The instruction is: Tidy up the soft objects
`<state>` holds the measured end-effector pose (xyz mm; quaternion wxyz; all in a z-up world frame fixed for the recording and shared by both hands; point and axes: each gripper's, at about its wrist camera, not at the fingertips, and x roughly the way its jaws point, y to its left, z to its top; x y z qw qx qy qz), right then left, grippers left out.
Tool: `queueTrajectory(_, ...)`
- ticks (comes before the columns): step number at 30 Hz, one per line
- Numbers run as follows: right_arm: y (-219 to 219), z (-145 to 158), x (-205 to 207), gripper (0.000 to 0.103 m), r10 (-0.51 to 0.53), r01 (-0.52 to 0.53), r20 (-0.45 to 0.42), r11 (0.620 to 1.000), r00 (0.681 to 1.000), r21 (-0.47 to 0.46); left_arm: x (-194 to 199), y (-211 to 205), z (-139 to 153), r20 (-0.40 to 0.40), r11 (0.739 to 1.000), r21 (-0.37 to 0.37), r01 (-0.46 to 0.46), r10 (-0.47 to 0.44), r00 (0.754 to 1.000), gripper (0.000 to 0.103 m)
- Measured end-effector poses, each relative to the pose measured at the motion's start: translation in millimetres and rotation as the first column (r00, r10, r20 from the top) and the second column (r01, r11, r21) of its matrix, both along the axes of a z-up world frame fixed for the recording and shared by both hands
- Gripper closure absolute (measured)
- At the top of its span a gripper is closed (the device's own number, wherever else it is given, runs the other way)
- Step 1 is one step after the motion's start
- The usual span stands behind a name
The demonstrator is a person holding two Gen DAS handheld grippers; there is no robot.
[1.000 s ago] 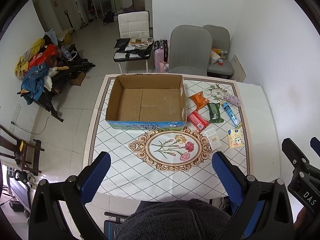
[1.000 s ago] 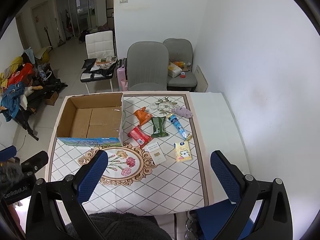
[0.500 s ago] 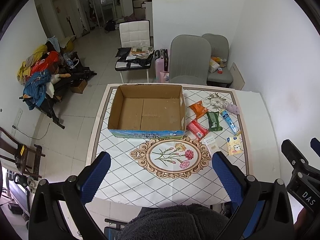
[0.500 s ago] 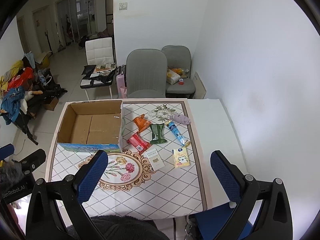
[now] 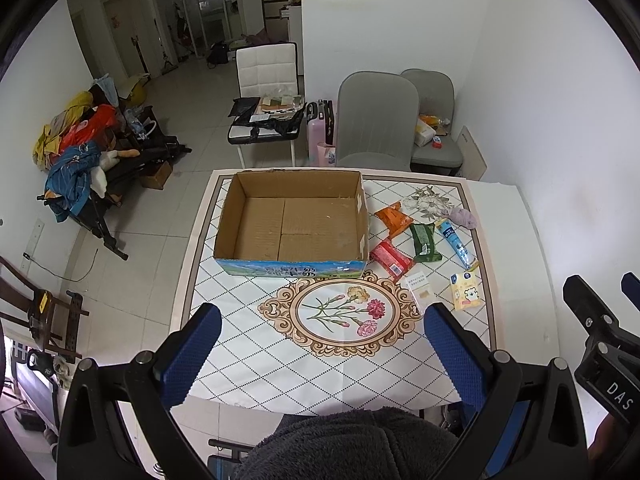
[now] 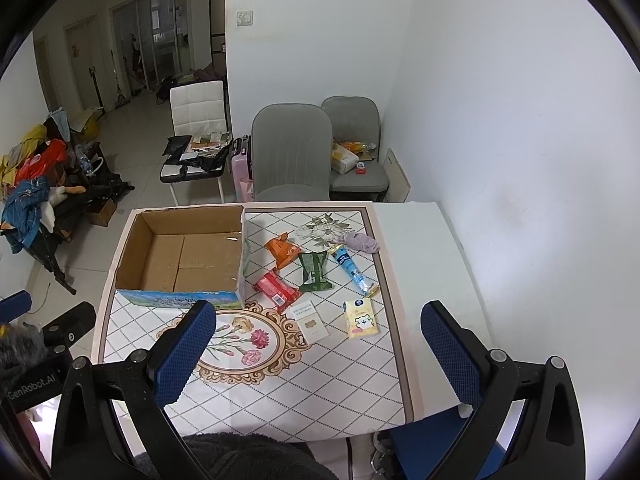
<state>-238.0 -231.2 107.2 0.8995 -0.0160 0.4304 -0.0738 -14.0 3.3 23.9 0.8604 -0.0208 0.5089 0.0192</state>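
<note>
An empty open cardboard box [image 5: 292, 222] [image 6: 184, 258] stands on the table's far left. To its right lie soft packs: an orange pack [image 5: 393, 220] [image 6: 283, 251], a red pack [image 5: 391, 260] [image 6: 277, 288], a green pack [image 5: 425, 242] [image 6: 314, 272], a blue tube [image 5: 454, 240] [image 6: 352, 270], a purple cloth [image 5: 463, 217] [image 6: 362, 241], a white pack [image 5: 420, 293] [image 6: 312, 322] and a yellow tissue pack [image 5: 464, 296] [image 6: 361, 318]. My left gripper [image 5: 320, 354] and right gripper [image 6: 316, 352] are both open and empty, high above the table's near edge.
The table wears a patterned cloth [image 5: 344, 316] with a flower medallion. Two grey chairs [image 5: 376, 120] and a white chair [image 5: 268, 92] stand behind the table. A white wall [image 6: 520, 160] runs along the right. Clothes are piled on a rack [image 5: 76, 152] at left.
Both grippers have risen and pulled back, so the table and objects look smaller and farther. Nothing on the table has moved.
</note>
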Motion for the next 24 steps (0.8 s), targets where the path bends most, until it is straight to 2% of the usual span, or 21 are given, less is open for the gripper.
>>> queueTrajectory(24,-6.8,-8.7,-2.0,0.000,-0.006,0.006,0.004,0.999,1.000,0.035,-2.6,-2.4,-3.4,-0.001,1.000,-0.011,0.015,-0.015,1.000,0.000)
